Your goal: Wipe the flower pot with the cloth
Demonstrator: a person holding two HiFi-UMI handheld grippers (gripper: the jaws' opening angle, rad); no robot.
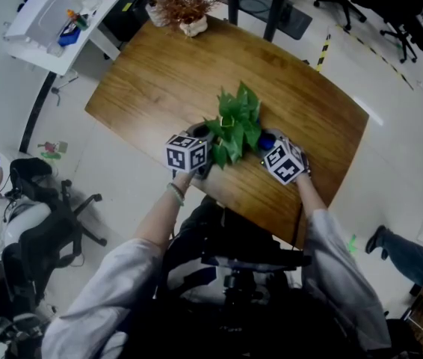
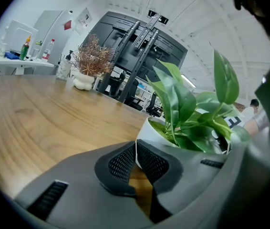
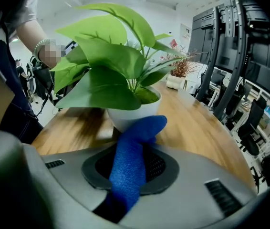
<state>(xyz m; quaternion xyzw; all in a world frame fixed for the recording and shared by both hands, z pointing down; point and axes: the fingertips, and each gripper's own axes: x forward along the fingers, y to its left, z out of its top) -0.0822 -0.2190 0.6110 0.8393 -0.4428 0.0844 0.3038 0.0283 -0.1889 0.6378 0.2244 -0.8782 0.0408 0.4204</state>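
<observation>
Wide wooden tabletop [image 1: 159, 81] fills the head view, running away at an angle, and off its far left corner sits a white side table [image 1: 62, 21] cluttered with bottles and a box. Down near the person's edge of the tabletop stands the flower pot [image 2: 149, 130], white and round, upright, with broad green leaves [image 1: 235, 122] spilling over it so that from above the pot itself barely shows. At the far end of the tabletop, well apart from it, there's a dried brown arrangement [image 1: 185, 6] in a lumpy white vase. Now the tools: the left hand-held gripper [image 2: 136, 159] comes in from the left side of the pot, and its own view shows the two dark ribbed pads pinched together on the thin white rim, one pad inside the pot wall, one outside. The right hand-held gripper [image 3: 130, 168] sits on the opposite side, just beside the pot, jaws clamped on a blue cloth [image 3: 140, 132]. That cloth stands up out of the jaws in a bunched roll, and its folded tip presses against the lower outside wall of the pot, right under the leaves.
</observation>
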